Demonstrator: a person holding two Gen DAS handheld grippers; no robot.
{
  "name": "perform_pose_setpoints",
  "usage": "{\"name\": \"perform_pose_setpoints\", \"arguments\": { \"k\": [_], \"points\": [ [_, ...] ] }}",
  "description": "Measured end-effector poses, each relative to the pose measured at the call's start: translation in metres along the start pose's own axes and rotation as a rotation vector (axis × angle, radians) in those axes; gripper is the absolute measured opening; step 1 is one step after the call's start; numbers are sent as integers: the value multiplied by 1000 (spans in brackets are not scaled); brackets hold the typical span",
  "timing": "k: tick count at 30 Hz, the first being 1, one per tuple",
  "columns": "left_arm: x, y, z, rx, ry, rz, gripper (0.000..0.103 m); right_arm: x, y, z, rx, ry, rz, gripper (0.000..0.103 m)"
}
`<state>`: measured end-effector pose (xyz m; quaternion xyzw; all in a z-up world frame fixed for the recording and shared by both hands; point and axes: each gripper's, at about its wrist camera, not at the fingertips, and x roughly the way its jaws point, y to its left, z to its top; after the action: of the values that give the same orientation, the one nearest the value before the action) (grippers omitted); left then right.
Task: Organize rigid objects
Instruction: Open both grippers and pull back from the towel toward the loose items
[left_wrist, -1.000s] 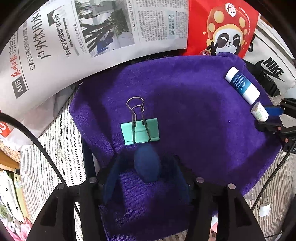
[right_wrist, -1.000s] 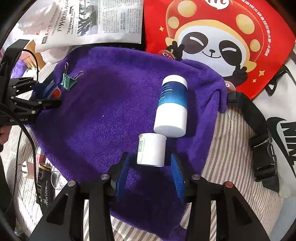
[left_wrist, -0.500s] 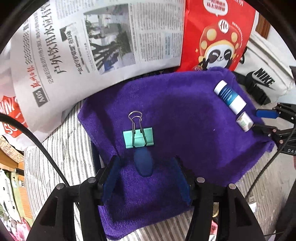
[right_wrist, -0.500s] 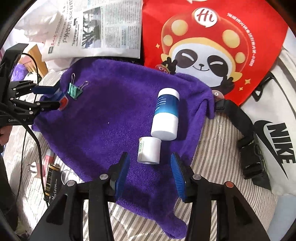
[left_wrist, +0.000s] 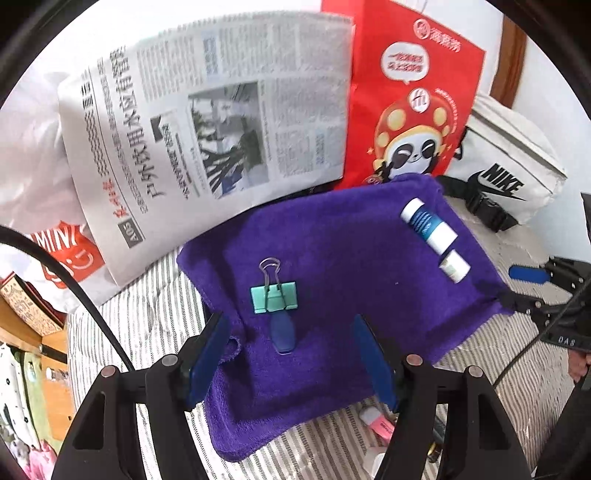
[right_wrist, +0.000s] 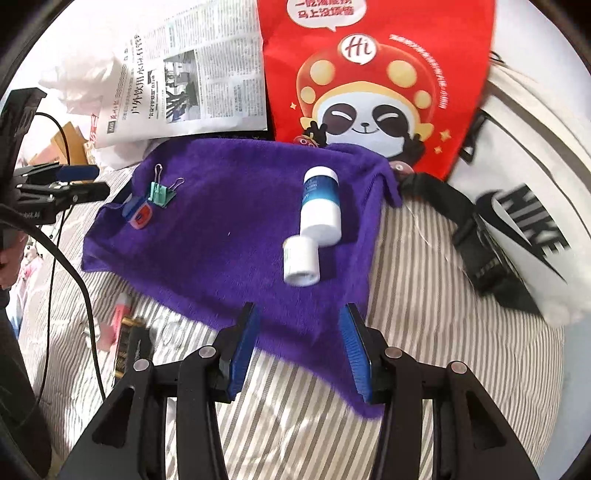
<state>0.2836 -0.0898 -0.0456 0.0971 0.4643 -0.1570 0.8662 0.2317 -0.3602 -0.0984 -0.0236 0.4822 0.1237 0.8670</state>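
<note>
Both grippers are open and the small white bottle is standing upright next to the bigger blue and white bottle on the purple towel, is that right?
Not quite: the small white bottle lies on its side, not upright, as the right wrist view shows. It is next to the bigger blue and white bottle on the purple towel, and both grippers, left and right, are open.

This looks like a lived-in home, most likely a bedroom; the things lie on soft grey-and-white striped bedding (right_wrist: 424, 295) that sags and creases like a mattress cover, with a purple towel (left_wrist: 351, 258) spread over it; a Chinese newspaper (left_wrist: 221, 122) and a red gift bag (right_wrist: 369, 85) printed with a cartoon panda lean at the back; a white Nike bag (left_wrist: 509, 166) with a black strap slumps beside them; a plastic shopping bag (left_wrist: 33, 147) and small clutter crowd the edges; the wooden piece at the left edge (left_wrist: 22, 317) may be a bedside shelf, though the fisheye rim blurs it.
</note>
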Motion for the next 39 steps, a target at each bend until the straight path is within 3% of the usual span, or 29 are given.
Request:
{"name": "perform_pose_setpoints", "arguments": {
  "k": [9, 16, 23, 28, 33, 39],
  "points": [
    [-29, -24, 2, 34, -64, 37, 68, -34, 23, -38, 32, -39, 21, 46],
    [-54, -49, -5, 73, -98, 50, 68, -38, 56, -65, -24, -20, 53, 46],
    [-49, -51, -43, 37, -54, 42, 70, -24, 87, -87, -73, -16, 89, 46],
    [-53, -37, -81, -28, -38, 42, 70, -8, 102, -91, -146, -38, 38, 45],
    [-56, -23, -118, -66, -7, 57, 70, 7, 99, -92, -186, -25, 13, 43],
    [-50, -9, -136, -129, 6, 36, 70, 20, 91, -84, -195, -34, 25, 43]
  ]
}}
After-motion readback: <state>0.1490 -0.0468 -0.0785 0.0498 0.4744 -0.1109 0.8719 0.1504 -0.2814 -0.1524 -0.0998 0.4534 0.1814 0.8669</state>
